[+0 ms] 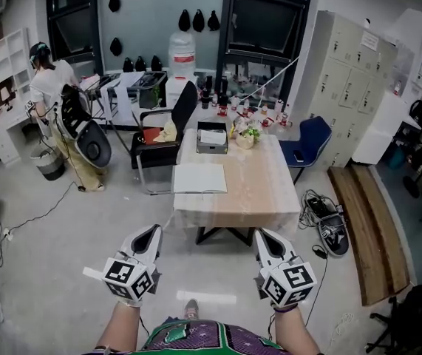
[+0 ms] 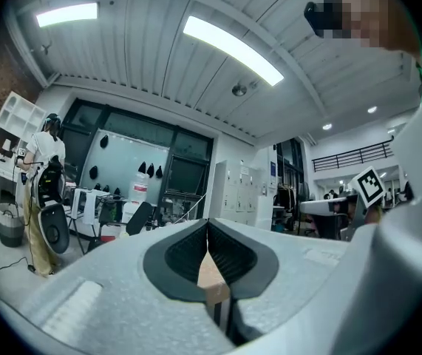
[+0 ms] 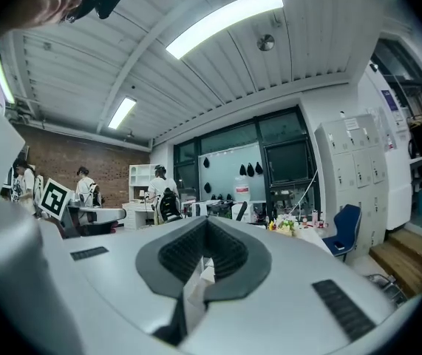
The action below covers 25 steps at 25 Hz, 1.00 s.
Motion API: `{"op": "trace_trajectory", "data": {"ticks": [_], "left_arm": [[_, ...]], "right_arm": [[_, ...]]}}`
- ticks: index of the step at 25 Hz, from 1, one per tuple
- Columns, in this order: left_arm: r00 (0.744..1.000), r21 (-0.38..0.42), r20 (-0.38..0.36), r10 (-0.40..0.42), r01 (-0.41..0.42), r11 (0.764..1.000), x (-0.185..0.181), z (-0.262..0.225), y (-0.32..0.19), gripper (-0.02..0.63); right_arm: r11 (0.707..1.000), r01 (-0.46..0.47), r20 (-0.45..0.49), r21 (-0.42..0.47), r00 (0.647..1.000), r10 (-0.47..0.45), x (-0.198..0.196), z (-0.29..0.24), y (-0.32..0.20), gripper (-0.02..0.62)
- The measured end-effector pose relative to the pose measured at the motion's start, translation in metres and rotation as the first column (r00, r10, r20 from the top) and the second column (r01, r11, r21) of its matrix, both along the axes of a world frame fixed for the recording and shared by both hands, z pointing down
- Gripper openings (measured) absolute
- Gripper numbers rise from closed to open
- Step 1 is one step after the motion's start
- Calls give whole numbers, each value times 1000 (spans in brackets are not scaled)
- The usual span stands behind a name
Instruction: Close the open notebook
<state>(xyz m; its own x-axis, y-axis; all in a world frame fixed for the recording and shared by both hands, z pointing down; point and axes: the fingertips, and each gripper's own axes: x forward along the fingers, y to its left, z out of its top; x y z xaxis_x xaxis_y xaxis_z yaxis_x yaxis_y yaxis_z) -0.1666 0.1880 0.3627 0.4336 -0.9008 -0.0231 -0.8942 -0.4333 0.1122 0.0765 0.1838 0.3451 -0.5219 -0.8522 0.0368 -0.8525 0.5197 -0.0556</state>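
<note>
The long pale desk is standing in the middle of the head view. The open notebook is lying flat at its left edge, pages up, well apart from both hands. At upper right the grey lockers are carrying paper notices too small to read. The left forearm and the right forearm are reaching in from the bottom edge, side by side and level, pointing toward the desk's near end. They are bearing the left cube and the right cube, which are showing only square black-and-white markers. The left tongs are pressing together at the tips, pinching nothing, and the right tongs are doing the same.
</note>
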Motion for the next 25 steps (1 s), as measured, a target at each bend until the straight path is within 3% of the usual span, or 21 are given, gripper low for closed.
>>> {"op": "trace_trajectory", "data": {"ticks": [15, 25], "left_arm": [[999, -51, -38, -22, 20, 999, -75, 18, -125, 17], [999, -67, -36, 18, -20, 998, -79, 34, -177, 17]], "right_arm": [[996, 86, -25, -31, 996, -87, -88, -7, -133, 2], [993, 109, -37, -53, 993, -111, -110, 7, -186, 2]]}}
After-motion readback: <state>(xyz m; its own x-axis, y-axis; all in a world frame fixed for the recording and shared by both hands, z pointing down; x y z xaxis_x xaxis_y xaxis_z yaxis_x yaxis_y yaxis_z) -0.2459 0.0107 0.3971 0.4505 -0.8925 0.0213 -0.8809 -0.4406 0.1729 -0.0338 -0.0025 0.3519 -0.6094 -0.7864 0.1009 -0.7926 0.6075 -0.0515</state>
